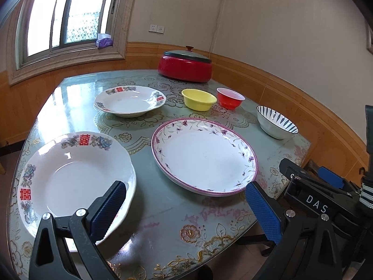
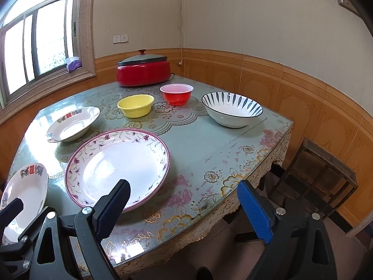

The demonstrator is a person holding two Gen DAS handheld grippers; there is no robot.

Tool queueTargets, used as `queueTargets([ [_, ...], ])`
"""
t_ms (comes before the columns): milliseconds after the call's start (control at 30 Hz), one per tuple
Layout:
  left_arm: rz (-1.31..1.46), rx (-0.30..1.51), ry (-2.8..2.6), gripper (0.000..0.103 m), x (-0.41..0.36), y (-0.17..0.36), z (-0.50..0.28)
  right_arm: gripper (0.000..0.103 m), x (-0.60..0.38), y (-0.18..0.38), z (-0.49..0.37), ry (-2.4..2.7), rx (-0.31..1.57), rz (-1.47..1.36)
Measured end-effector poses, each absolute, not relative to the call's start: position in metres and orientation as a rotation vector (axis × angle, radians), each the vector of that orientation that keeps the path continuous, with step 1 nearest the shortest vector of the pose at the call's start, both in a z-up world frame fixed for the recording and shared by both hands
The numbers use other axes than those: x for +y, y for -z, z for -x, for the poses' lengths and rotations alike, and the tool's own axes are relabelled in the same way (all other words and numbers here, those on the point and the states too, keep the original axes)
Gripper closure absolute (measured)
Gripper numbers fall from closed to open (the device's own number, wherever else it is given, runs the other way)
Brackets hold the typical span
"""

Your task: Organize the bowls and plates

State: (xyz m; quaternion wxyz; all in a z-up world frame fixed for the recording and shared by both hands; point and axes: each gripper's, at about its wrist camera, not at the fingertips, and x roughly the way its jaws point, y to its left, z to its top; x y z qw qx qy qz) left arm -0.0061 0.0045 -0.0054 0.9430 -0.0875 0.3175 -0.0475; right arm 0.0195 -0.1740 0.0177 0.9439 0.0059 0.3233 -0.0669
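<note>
While both tools hang short of the near table (image 2: 205, 149) edge, I find nothing gripped: left gripper (image 1: 186, 210) and right gripper (image 2: 186, 210) each stand spread and empty. Near plate (image 1: 77, 175), purple-rimmed plate (image 1: 205, 156) and far plate (image 1: 130, 100) lie apart; yellow bowl (image 1: 198, 99), red bowl (image 1: 230, 98) and striped bowl (image 1: 276, 122) sit separately behind. I judge sorting not yet begun. Next I would close the left jaws on the near plate's rim, keeping it level, to stack it on its twin
</note>
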Motion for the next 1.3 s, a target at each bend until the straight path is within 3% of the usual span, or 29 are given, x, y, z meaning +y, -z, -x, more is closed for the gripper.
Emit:
queueTargets([
  [1300,0.174,0.65,0.103,0.0,0.0011,0.005,0.0078,0.008,-0.1758,-0.0187,-0.0202,0.138,0.664,-0.008],
])
